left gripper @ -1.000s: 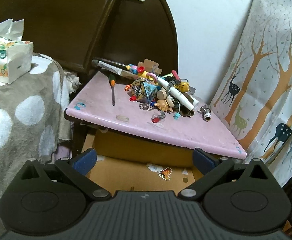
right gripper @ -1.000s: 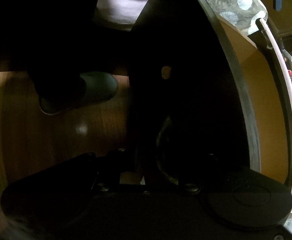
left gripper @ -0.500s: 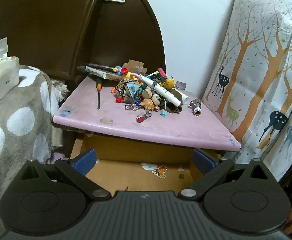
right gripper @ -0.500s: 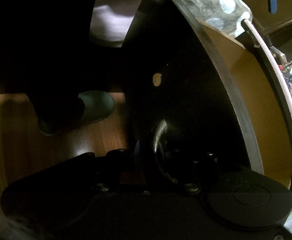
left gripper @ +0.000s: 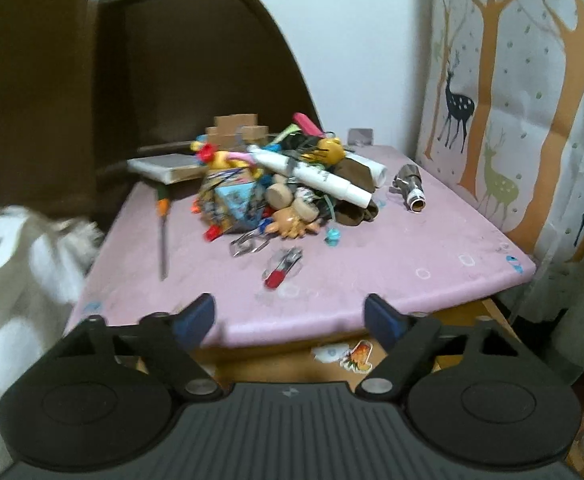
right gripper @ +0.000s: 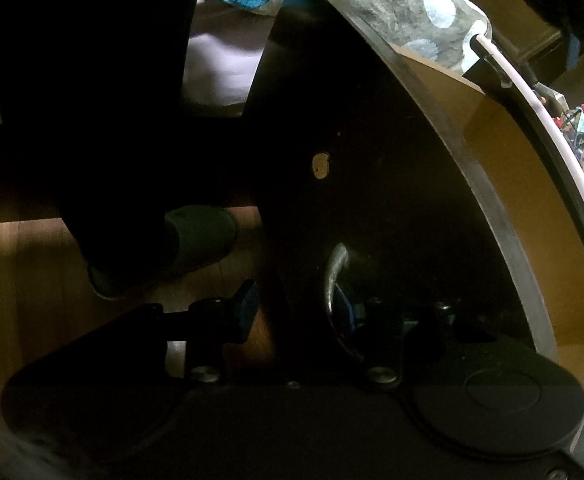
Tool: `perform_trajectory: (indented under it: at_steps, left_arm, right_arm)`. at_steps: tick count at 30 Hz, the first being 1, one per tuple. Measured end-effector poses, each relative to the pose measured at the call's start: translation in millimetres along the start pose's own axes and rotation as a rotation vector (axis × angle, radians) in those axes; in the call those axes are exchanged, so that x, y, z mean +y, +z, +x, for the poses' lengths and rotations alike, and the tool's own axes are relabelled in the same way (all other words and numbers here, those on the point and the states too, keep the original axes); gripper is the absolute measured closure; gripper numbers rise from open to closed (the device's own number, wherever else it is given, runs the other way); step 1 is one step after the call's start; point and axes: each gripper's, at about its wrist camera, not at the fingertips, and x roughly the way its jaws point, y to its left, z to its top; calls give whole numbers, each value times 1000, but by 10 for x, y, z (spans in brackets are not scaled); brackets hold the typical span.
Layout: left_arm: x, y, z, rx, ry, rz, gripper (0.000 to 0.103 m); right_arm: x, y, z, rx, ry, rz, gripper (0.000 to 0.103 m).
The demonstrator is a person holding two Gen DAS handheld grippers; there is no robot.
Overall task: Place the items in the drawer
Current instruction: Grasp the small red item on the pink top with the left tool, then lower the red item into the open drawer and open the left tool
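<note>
— Clutter, that's the job: a heap of small items (left gripper: 280, 188) piled toward the back of the pink table (left gripper: 372, 276). You can pick out a white tube (left gripper: 312, 178), a yellow duck figure (left gripper: 330, 151), a patterned paper shape (left gripper: 234, 204), wooden discs. A screwdriver (left gripper: 163, 236) lies apart on the left, a red-handled nail clipper (left gripper: 282, 267) nearest the front edge, a metal fitting (left gripper: 410, 192) off to the right.

— And the drawer?

— Pulled out under the table's front edge; its tan bottom (left gripper: 292, 364) shows, with stickers (left gripper: 350, 354) on it. Nothing from the heap is in the part I can see.

— Left tongs (left gripper: 290, 318)?

— Apart, fairly wide, hanging in front of the table edge with nothing between the blue pads (left gripper: 196, 318). They've just been narrowing.

— The right tongs (right gripper: 292, 306)?

— Low, at the dark drawer front (right gripper: 372, 200), by the curved metal handle (right gripper: 334, 280). They've just been opening. One blue pad sits right against the handle, the other is clear of it to the side; the grip looks let go, though it's dark down there.

— Around them?

— A person's foot in a grey slipper (right gripper: 196, 240) on the wooden floor (right gripper: 24, 272), a spotted grey blanket (left gripper: 12, 300) on the left, a deer-print curtain (left gripper: 512, 100) on the right.
</note>
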Motion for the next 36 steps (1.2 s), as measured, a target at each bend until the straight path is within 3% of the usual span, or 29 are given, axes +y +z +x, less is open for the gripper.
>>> perform_trajectory:
  at_steps: [8, 11, 18, 25, 36]
  left_arm:
    - [1, 199, 710, 67, -10, 62, 59]
    - [7, 217, 828, 76, -10, 72, 61]
    - [-24, 245, 882, 84, -5, 78, 91]
    - [-126, 208, 663, 83, 6, 83, 92]
    - [-560, -14, 66, 116, -153, 179, 92]
  right_arm:
    - [71, -16, 14, -16, 3, -20, 46]
    - [86, -29, 12, -21, 3, -28, 45]
    - [94, -58, -7, -32, 4, -43, 44]
    - [96, -55, -9, -29, 4, -48, 43]
    - [101, -42, 16, -24, 6, -57, 37]
